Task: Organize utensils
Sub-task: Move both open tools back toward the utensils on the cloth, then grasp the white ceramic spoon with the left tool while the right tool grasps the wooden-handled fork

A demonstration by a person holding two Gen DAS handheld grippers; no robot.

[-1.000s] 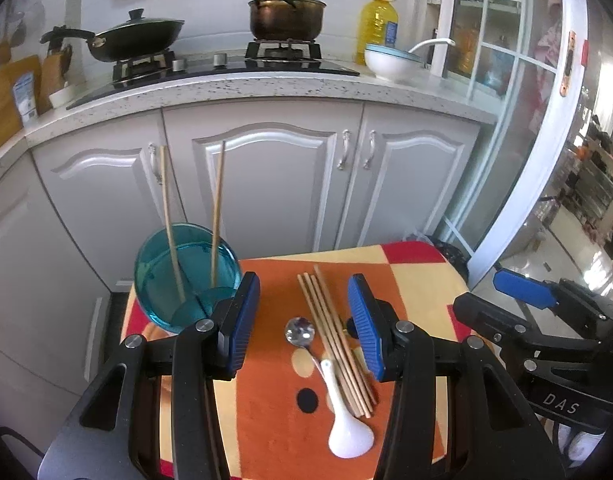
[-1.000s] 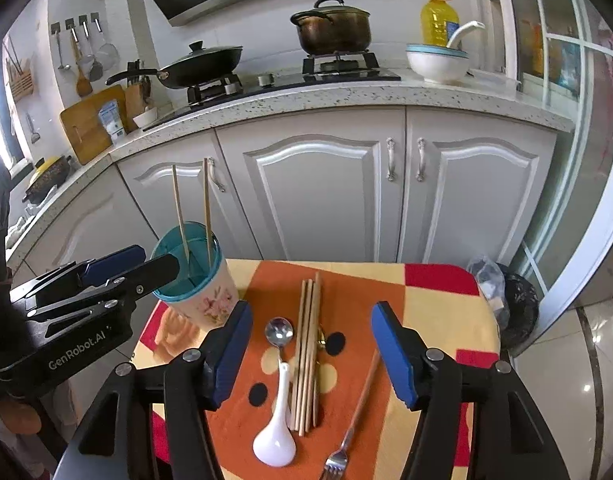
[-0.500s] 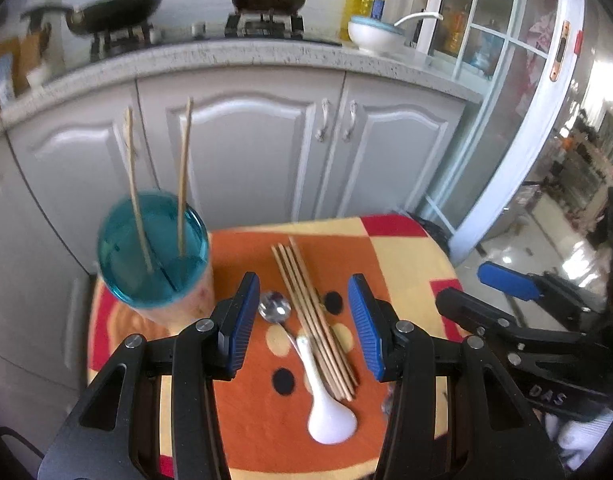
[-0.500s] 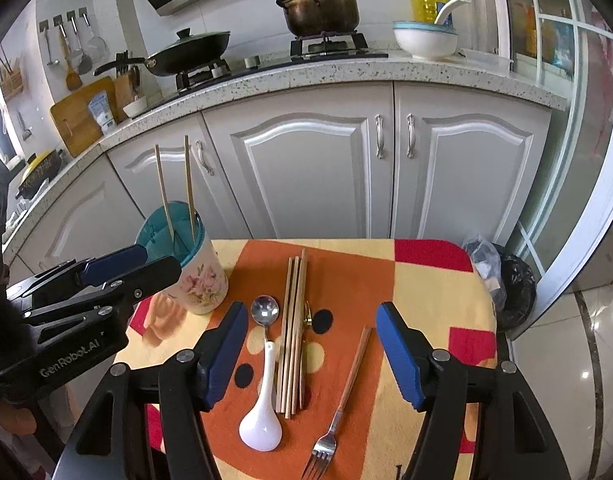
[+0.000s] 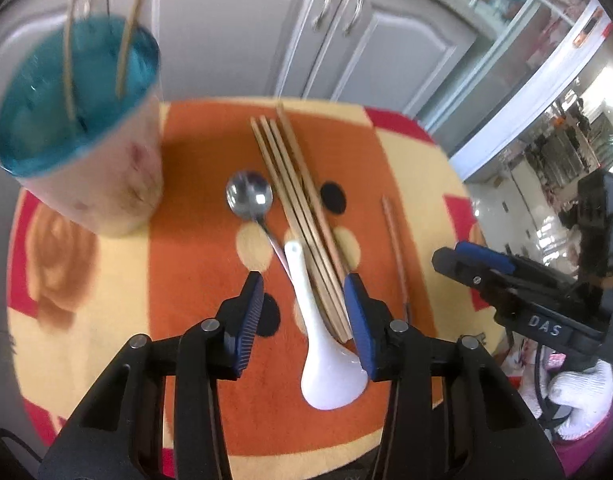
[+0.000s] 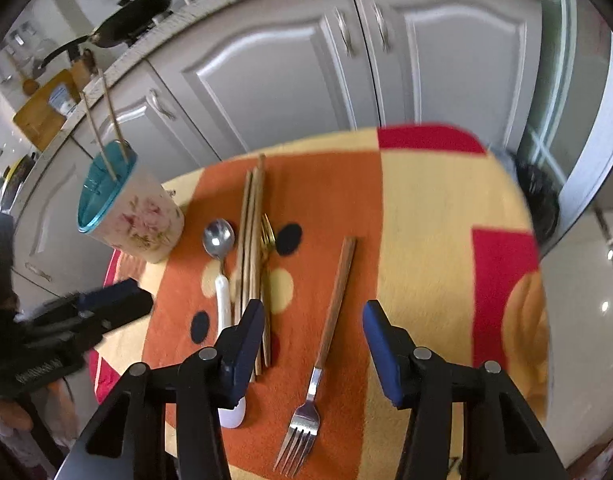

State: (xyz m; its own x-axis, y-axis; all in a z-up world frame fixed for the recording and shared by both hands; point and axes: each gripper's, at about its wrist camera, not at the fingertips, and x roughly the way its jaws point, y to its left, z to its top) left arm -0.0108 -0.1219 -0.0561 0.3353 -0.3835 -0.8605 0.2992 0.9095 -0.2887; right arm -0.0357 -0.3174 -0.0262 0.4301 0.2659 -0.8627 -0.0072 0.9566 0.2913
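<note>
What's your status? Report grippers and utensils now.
Left gripper open above white spoon and chopsticks. Right gripper open over wooden-handled fork. Two chopsticks in holder cup. Nothing obstructing.

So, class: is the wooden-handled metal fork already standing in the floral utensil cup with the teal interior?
No: the wooden-handled fork lies flat on the orange cloth, apart from the floral cup, which holds only two chopsticks.

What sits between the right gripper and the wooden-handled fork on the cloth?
Nothing visible. The right gripper is open with the wooden-handled steel fork lying bare between its fingers. The bundle of wooden chopsticks lies to the left, apart from the fork.
</note>
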